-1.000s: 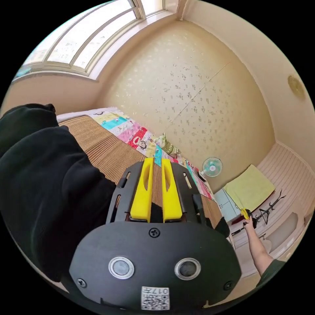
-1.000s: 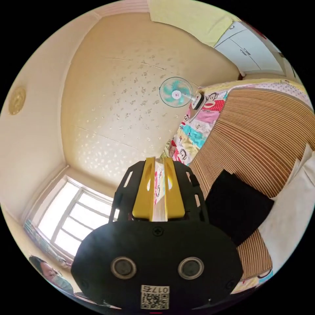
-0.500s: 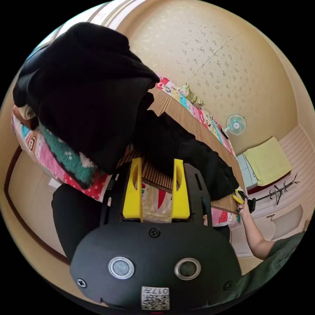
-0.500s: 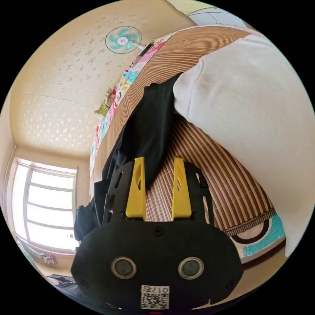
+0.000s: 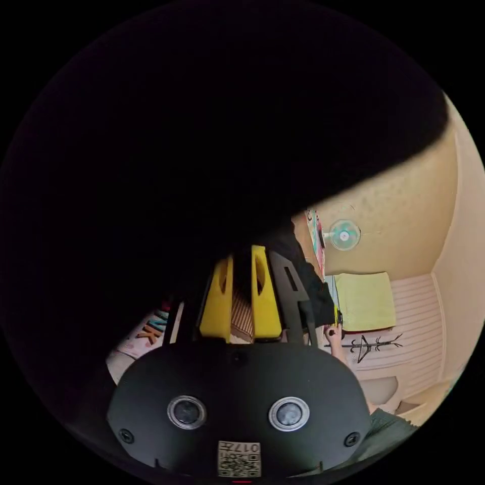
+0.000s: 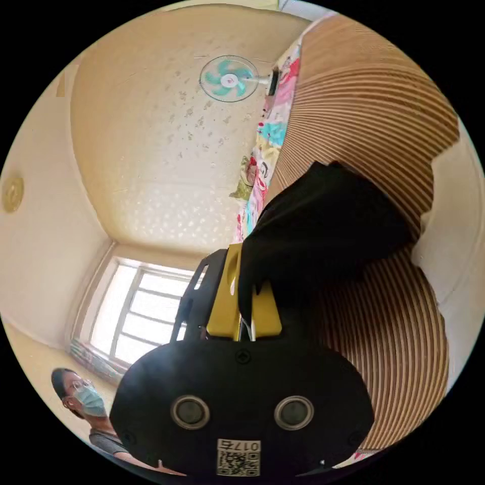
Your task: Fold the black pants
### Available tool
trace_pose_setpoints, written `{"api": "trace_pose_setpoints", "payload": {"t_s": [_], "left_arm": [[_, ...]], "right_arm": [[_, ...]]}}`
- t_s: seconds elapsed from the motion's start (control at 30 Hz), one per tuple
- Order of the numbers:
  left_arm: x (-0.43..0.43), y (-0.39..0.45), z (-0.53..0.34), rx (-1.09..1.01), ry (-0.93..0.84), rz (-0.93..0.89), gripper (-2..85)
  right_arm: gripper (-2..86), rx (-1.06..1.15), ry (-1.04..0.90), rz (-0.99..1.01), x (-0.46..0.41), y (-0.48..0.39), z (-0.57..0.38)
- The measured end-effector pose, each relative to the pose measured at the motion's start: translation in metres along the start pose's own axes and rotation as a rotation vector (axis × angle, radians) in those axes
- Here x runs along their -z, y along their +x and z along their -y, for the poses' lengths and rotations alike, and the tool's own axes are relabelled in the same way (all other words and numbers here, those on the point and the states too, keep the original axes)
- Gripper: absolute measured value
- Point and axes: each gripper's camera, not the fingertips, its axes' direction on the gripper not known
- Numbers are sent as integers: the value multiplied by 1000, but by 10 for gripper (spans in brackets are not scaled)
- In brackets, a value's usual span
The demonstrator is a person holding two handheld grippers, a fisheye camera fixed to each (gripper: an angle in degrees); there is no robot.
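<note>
In the left gripper view the black pants [image 5: 192, 151] hang as a dark, featureless mass above and to the left of the left gripper [image 5: 241, 262], whose yellow jaws stand narrow with a strip of the black cloth pinched between their tips. In the right gripper view the right gripper [image 6: 247, 273] has its jaws closed on a corner of the pants [image 6: 323, 227], which rise from the tips in a smooth matte fold, draping right over the striped mat [image 6: 384, 313].
</note>
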Motion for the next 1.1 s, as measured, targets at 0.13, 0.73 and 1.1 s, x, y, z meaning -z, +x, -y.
{"api": "trace_pose_setpoints", "payload": {"t_s": [0.13, 0.73, 1.1], "left_arm": [[10, 11, -14, -128, -107, -25, 52], [88, 70, -45, -560, -153, 58, 155], [-117, 107, 4, -746, -490, 282, 23]], "right_arm": [[-5, 493, -63, -158, 40, -144, -40], [115, -79, 127, -841, 213, 49, -281], [102, -154, 95, -626, 193, 74, -322]]}}
